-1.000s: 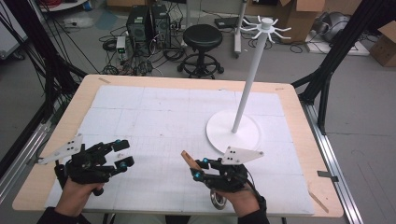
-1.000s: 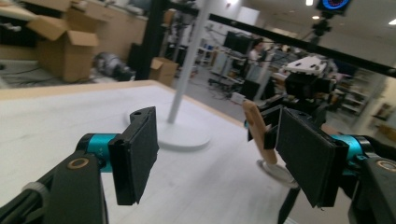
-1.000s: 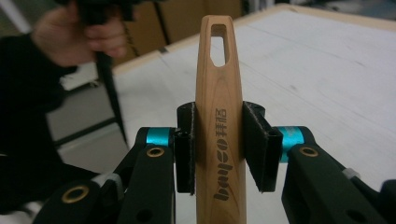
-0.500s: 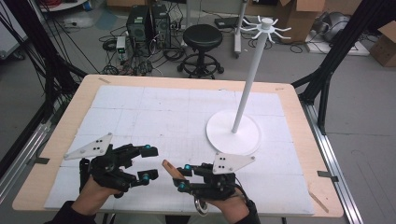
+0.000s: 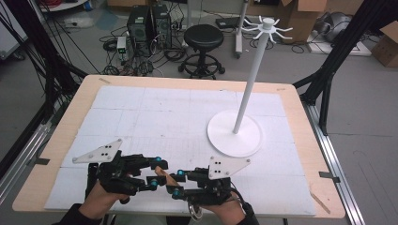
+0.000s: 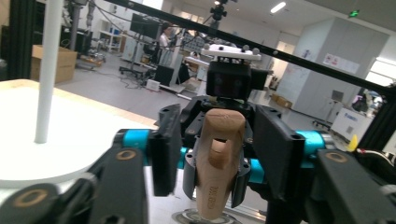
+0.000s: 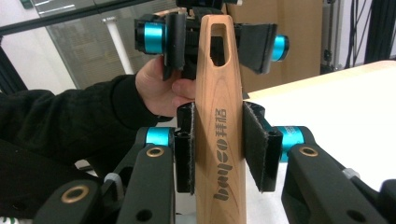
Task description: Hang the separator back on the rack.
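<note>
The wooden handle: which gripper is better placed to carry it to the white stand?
Probably the right gripper: it is shut on the wooden handle and sits nearer the white stand. The left gripper has just been closing around the slotted end without yet pressing it.

white stand (image 5: 234, 136) blocks right-center, tabletop (image 5: 141, 112) left & far free

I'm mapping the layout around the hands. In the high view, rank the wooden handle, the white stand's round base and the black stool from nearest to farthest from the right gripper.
1. wooden handle: in the right gripper, at its tips.
2. round base: on the table, beyond it to the right.
3. black stool: on the floor past the table's far edge.
</note>
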Demonstrator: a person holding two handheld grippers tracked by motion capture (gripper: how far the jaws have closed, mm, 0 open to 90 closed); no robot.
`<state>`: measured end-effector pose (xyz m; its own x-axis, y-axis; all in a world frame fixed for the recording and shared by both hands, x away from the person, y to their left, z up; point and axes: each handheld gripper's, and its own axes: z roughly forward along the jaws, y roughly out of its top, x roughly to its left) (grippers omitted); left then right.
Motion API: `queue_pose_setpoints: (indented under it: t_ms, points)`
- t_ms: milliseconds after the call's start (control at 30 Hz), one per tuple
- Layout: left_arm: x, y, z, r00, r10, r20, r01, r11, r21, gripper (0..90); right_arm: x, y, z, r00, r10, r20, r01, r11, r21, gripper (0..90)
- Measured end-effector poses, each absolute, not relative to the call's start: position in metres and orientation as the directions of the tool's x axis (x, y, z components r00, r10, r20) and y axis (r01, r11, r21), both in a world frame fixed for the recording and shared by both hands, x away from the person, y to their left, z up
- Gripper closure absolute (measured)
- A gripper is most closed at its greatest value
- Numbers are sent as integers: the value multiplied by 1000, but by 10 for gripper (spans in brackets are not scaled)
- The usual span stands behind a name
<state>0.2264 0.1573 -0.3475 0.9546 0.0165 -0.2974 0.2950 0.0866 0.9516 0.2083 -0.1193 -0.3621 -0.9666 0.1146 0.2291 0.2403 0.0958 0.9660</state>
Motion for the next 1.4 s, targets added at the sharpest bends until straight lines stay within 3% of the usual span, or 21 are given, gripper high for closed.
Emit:
queue_pose_setpoints:
  t_ms: [200, 800, 1067, 1200, 1400]
  points:
    - [226, 157, -350, 955, -11, -295, 294, 109, 950, 692, 208, -117, -363, -967, 94, 237, 245, 91, 965, 668]
    - [211, 151, -329, 953, 105, -283, 278, 59, 959, 708, 211, -117, -363, -956, 38, 291, 292, 57, 955, 652]
    - [209, 156, -323, 955, 136, -263, 260, 44, 965, 709, 211, -117, -364, -954, 72, 290, 295, 79, 952, 504]
    - [208, 162, -318, 953, 177, -247, 242, 51, 969, 709, 211, -118, -363, -954, 86, 286, 293, 83, 953, 478]
    - [201, 168, -308, 937, 300, -181, 172, 55, 984, 709, 206, -112, -363, -952, 223, 211, 241, 118, 963, 360]
